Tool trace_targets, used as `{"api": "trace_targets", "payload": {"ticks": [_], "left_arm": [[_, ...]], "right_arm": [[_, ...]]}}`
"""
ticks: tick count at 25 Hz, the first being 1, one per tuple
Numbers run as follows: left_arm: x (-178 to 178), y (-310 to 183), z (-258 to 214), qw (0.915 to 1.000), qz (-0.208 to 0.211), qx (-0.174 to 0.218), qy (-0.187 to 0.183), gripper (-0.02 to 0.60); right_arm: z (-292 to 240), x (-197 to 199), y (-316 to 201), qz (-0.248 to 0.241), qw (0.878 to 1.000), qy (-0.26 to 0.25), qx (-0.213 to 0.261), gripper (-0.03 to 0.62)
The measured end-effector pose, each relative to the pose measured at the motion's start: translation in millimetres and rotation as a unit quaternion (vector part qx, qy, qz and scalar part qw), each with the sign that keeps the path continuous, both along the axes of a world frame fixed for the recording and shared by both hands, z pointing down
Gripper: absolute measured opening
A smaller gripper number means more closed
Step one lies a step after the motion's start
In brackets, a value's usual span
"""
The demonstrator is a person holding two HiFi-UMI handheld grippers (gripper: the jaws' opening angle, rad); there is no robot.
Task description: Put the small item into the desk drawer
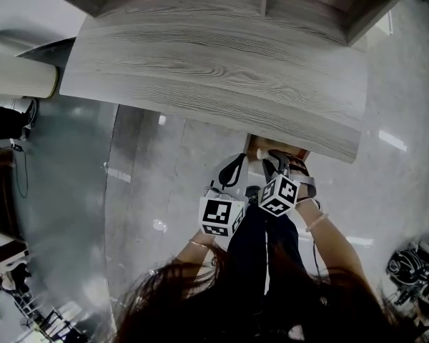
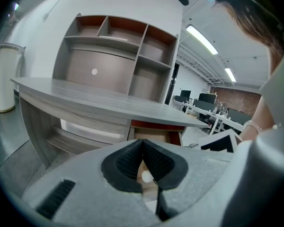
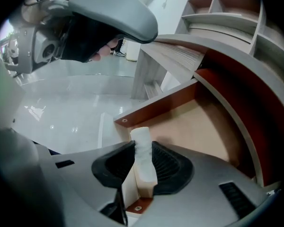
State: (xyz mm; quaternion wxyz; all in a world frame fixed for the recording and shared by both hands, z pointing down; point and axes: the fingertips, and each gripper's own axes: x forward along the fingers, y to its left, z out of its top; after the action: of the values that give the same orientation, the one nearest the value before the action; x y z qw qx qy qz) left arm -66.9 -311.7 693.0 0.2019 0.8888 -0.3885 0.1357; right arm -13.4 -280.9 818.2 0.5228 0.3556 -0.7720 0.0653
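The small item [image 3: 143, 157] is a white stubby roll, and my right gripper [image 3: 143, 149] is shut on it, its top poking out above the pads. Right under it the desk drawer [image 3: 199, 126] stands open, with a pale wood floor and red-brown walls. In the head view the drawer [image 1: 297, 151] juts from under the grey desk top [image 1: 214, 63], with the right gripper [image 1: 272, 165] over its front and the item's white tip [image 1: 261, 153] showing. My left gripper [image 2: 142, 144] is beside it to the left, shut and empty, facing the drawer [image 2: 156, 132].
A hutch with open shelves [image 2: 118, 46] stands on the desk's back. A white cylinder bin [image 1: 18, 73] sits on the glossy floor left of the desk. More office desks [image 2: 213, 112] stand far right. The person's hair and dark clothes fill the head view's bottom.
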Motion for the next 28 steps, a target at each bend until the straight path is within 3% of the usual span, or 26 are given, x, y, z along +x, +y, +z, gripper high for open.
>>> {"api": "trace_targets", "payload": {"ticks": [16, 28], "left_arm": [[-9, 16, 31, 0.9995, 0.005, -0.02, -0.025, 0.015], [-10, 9, 29, 0.9994, 0.006, -0.006, -0.033, 0.015]], "right_arm": [[31, -2, 1, 0.003, 0.999, 0.023, -0.041, 0.109], [39, -1, 7, 0.027, 0.998, -0.002, -0.06, 0.13]]}}
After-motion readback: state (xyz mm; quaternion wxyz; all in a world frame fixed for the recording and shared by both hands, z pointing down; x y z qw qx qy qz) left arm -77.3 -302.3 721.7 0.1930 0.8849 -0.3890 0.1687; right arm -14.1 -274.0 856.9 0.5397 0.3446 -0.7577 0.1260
